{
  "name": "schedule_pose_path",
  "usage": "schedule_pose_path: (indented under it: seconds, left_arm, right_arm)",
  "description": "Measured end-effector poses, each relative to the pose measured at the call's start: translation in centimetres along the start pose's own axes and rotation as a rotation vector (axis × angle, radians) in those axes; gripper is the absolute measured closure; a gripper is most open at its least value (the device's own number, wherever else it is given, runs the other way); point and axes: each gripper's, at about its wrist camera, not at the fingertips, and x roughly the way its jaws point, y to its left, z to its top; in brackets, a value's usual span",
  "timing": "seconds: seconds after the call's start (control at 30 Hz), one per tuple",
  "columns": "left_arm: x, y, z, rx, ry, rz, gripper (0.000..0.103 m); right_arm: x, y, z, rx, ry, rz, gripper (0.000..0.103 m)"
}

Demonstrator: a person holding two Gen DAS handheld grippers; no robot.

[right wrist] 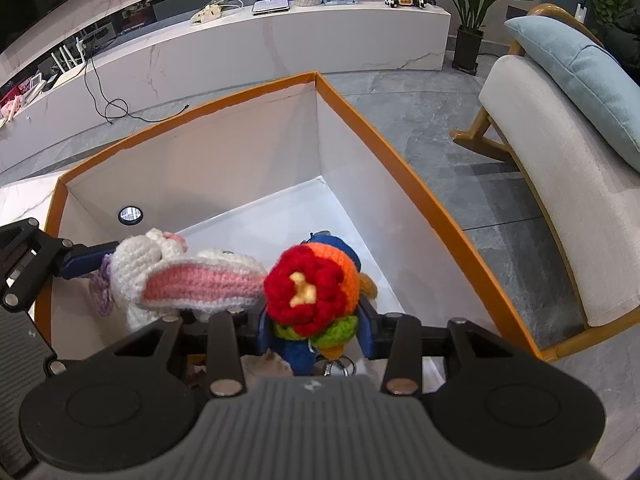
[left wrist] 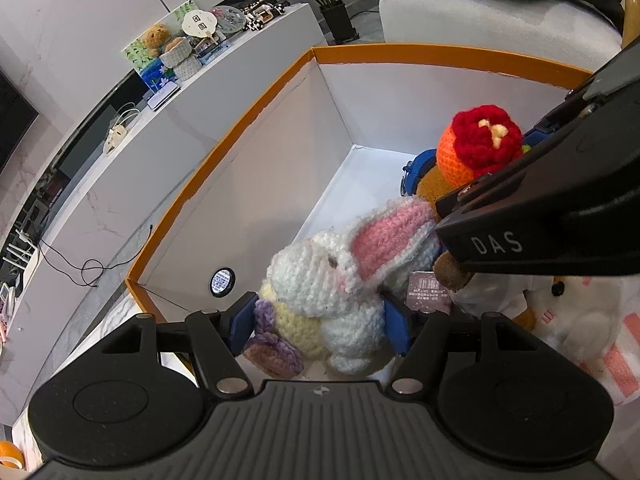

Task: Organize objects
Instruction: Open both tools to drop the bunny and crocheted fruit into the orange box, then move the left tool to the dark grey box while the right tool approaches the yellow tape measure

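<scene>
The white crocheted rabbit with pink-lined ears [left wrist: 340, 280] hung over the near-left part of the orange-rimmed white cardboard box [left wrist: 224, 140], clamped between the blue pads of the left gripper [left wrist: 320, 320]. Just to its right, the right gripper [right wrist: 316, 332] pinched an orange crocheted doll topped by a red flower [right wrist: 312, 284], above the box's near-right side.

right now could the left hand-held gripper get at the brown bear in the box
Probably not: the left hand-held gripper is shut on the crochet bunny, and the right hand-held gripper covers the brown bear.
</scene>
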Motion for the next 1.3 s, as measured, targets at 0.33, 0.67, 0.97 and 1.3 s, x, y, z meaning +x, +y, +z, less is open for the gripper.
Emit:
schedule_pose_path:
  seconds: [0.33,0.67,0.97,1.3]
  left_arm:
    - [-1.7,1.2,0.1,-0.037,-0.062,-0.029,0.015]
    - [-5.9,4.1,0.5,-0.038,-0.168,-0.020,0.015]
    - [-8.6,8.0,-2.1,-0.099,-0.229,-0.025,0.015]
    - [-8.5,11.5,-6.8,-0.155,-0.211,-0.027,0.015]
  right_arm:
    - [-1.1,-1.6,0.2,0.084,-0.020,0.064,0.034]
    - [-4.1,-1.4,0.6,0.104,-0.156,0.032,0.033]
    - [-5.8,1.3,0.7,0.032,-0.244,0.022,0.033]
    - [-7.2,5.9,-0.1,-0.089,-0.292,0.044,0.033]
